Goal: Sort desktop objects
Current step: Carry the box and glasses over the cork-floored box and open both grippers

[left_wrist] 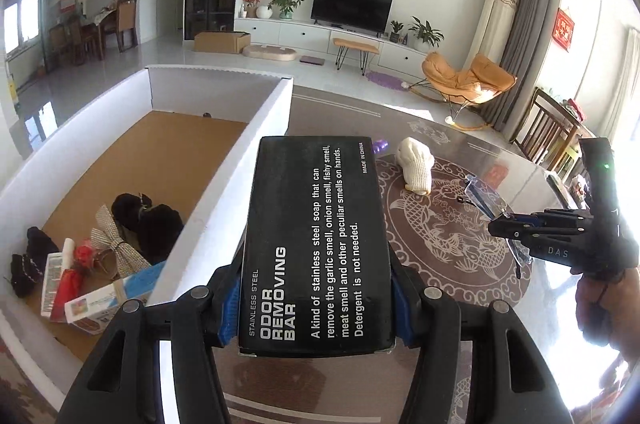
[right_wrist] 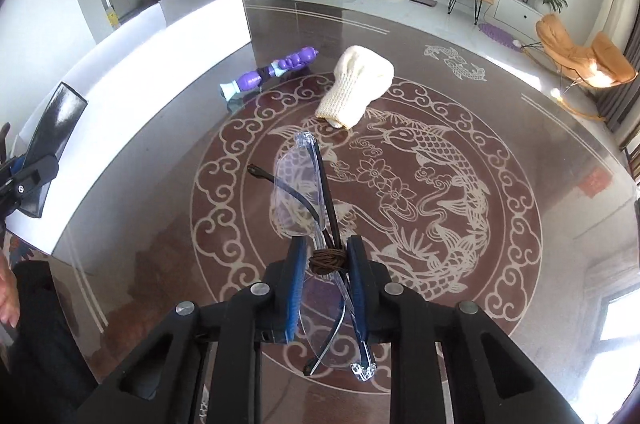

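Observation:
My left gripper (left_wrist: 314, 308) is shut on a black box (left_wrist: 316, 244) printed "Odor Removing Bar", held above the table beside the white storage box's (left_wrist: 224, 192) right wall. My right gripper (right_wrist: 326, 288) is shut on folded clear glasses (right_wrist: 298, 192) tied with brown cord, held above the table's fish pattern. In the left wrist view the right gripper (left_wrist: 516, 224) and glasses (left_wrist: 486, 200) show at the right. In the right wrist view the black box (right_wrist: 56, 128) shows at the left edge.
A cream knitted glove (right_wrist: 354, 86) and a purple toy (right_wrist: 272, 70) lie on the round brown table (right_wrist: 440, 112). The storage box holds black items (left_wrist: 146, 220), a bow (left_wrist: 114, 246) and small cartons (left_wrist: 96, 308). A chair (left_wrist: 548, 128) stands far right.

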A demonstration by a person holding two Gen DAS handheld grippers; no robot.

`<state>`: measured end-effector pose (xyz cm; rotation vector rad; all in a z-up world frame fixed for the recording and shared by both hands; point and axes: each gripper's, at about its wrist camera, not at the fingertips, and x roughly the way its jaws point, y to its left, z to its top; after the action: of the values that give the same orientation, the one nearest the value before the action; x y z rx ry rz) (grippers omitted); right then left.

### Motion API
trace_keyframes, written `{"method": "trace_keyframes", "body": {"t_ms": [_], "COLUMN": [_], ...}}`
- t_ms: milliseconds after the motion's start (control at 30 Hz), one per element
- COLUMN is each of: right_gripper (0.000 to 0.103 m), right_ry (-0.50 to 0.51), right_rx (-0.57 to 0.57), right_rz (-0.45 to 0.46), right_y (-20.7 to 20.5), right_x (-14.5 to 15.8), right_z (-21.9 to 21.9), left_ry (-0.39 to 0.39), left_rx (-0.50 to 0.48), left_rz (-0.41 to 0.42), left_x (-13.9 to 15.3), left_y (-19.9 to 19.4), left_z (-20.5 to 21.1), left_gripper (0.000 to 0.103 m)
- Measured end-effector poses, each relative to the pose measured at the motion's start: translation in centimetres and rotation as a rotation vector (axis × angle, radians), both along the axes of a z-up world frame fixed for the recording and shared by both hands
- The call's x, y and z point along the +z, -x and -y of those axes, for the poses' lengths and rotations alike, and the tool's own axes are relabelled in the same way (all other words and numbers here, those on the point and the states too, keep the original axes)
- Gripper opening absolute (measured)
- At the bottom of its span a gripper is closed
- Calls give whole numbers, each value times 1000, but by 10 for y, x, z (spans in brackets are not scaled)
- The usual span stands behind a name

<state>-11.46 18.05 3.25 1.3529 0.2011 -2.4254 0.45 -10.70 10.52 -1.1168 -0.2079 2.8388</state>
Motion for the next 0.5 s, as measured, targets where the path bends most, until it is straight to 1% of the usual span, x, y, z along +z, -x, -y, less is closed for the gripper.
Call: {"method": "trace_keyframes", "body": {"t_ms": [100, 167, 233, 300, 400, 433, 500], "right_gripper": [22, 22, 22, 22, 22, 22, 23], "right_ry": [67, 103, 139, 189, 237, 240, 219], "right_rx": [64, 124, 185, 241, 319, 341, 380], "right_rz": [-34, -48, -62, -63, -44, -30, 15], "right_y": [4, 9, 14, 19, 22, 23, 23], "right_x": [35, 55, 72, 84, 84, 79, 60], "right_z": [44, 87, 135, 185, 259, 282, 326], "left_ry": [9, 17, 50, 82, 91, 86, 66], "left_rx": [87, 151, 209, 254, 302, 315, 344], "left_rz": [-13, -1, 29, 81, 168, 194, 236], "left_x": [15, 17, 12, 2, -18, -25, -36], "left_y": [2, 7, 14, 23, 35, 39, 41], "left_z": [52, 89, 124, 153, 189, 199, 215], "left_gripper": [58, 58, 58, 58, 58, 58, 58]}}
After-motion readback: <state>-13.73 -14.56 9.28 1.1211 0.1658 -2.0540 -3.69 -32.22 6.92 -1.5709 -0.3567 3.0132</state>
